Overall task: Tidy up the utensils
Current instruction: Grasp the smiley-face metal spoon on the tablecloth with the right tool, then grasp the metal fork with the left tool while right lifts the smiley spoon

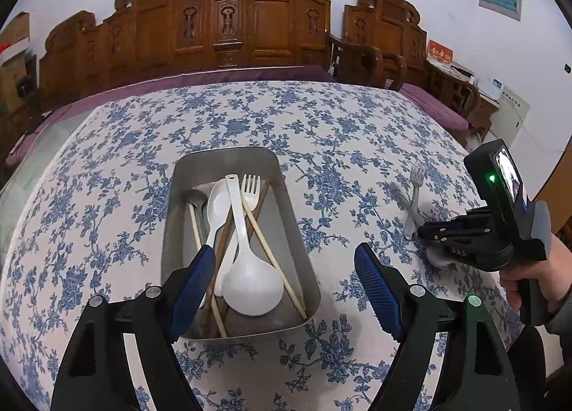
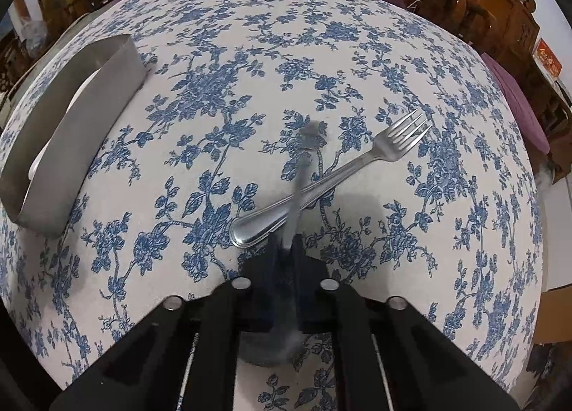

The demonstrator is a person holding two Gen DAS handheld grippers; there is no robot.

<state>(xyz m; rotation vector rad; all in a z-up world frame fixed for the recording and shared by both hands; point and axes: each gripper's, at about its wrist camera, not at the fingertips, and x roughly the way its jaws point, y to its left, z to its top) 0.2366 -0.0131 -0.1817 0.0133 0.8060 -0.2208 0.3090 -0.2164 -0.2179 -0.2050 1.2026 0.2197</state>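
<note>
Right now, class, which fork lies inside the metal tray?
The white plastic fork, lying among spoons and chopsticks in the tray. The shiny steel fork lies outside, on the floral tablecloth.

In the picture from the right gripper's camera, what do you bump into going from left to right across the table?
metal tray → blurry utensil held in the right gripper → silver fork, whose tines point to the right.
</note>
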